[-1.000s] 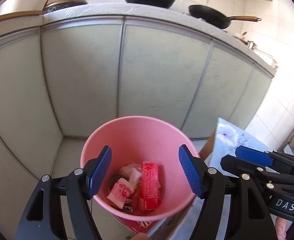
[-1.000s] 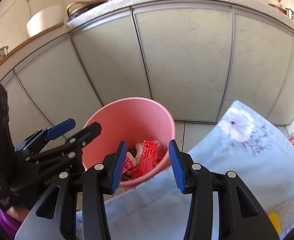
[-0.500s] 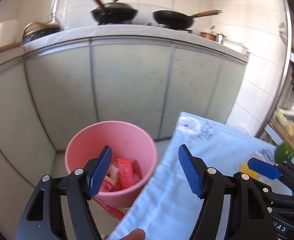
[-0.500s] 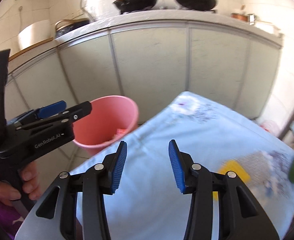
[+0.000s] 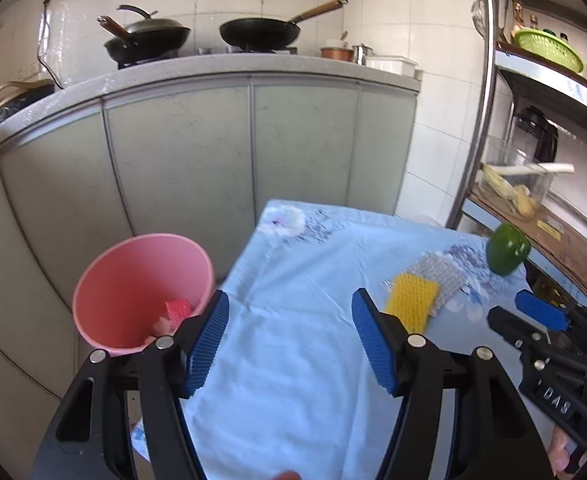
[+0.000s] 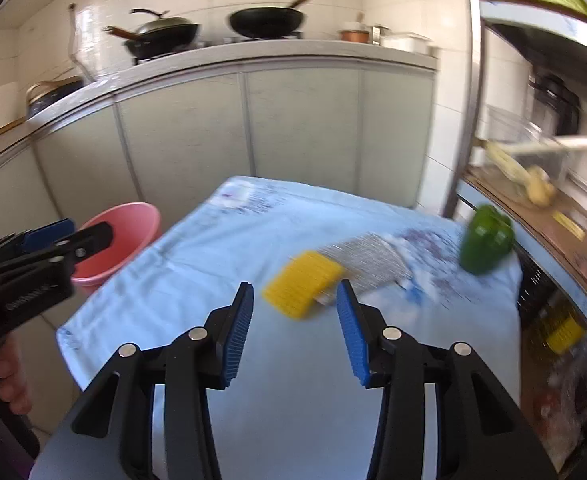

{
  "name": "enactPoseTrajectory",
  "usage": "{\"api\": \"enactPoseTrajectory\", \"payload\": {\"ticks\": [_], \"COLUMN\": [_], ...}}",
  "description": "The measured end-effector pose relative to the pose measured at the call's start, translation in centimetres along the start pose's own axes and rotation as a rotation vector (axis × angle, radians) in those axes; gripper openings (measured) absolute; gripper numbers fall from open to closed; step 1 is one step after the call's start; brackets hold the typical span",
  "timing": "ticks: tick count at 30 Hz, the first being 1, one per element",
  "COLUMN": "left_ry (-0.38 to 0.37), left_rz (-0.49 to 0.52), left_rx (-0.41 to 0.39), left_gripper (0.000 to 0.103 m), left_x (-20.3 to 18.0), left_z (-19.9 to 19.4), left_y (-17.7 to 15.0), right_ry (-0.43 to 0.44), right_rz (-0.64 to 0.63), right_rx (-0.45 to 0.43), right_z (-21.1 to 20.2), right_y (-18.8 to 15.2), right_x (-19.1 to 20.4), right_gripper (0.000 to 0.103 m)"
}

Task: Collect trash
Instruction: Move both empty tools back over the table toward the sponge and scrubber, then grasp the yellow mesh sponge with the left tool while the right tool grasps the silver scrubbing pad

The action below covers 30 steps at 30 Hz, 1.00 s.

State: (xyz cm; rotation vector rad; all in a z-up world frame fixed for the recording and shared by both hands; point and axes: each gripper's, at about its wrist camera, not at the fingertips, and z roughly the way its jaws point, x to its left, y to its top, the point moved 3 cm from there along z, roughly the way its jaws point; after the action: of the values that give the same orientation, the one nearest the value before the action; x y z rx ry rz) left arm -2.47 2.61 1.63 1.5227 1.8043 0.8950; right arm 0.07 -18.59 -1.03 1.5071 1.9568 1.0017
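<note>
Both grippers gape, empty. Yellow sponge point(image 6: 300, 289) lies just ahead of right gripper point(image 6: 293, 330), centre frame, long axis running upper right. Left gripper point(image 5: 289, 342) sits farther off, near pink bin point(image 5: 143, 292) at lower left.

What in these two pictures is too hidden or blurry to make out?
- Pink bin contents: left wrist view, the bin wall and the left hand-held gripper hide all but a red scrap.
- Yellow sponge and the silvery mesh pad behind it: right wrist view, motion blur smears their edges.
- Small white bits near the green pepper: left wrist view, too small to identify.
- Lower shelf items: right wrist view, blurred.
</note>
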Motion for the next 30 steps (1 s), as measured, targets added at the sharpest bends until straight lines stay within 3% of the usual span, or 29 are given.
{"api": "enactPoseTrajectory", "payload": {"ticks": [4,7,19,30], "left_ry": [-0.072,-0.132,-0.327,-0.354], "left_rz": [0.03,0.061,0.171,0.154], "left_rx": [0.069,0.108,0.242,0.389], "left_gripper": [0.061,0.06,0.062,0.064], "left_x": [-1.9,-3.6,-9.5,-10.3], "left_z": [1.6,2.8,10.2,18.8], "left_y": [-1.1,-1.6,-0.8,-1.5], "right_ry": [-0.042,-0.017,0.005,0.047], "right_rz": [0.062,0.109,0.169,0.152], "right_rx": [0.035,0.072,0.127,0.145], "right_z": [0.1,0.7,4.6,7.5], "right_y": [-2.0,-3.2,-3.1,-2.2], "right_x": [-3.2,-4.7,-7.1,-7.3], "right_gripper": [0.044,0.044,0.044,0.044]}}
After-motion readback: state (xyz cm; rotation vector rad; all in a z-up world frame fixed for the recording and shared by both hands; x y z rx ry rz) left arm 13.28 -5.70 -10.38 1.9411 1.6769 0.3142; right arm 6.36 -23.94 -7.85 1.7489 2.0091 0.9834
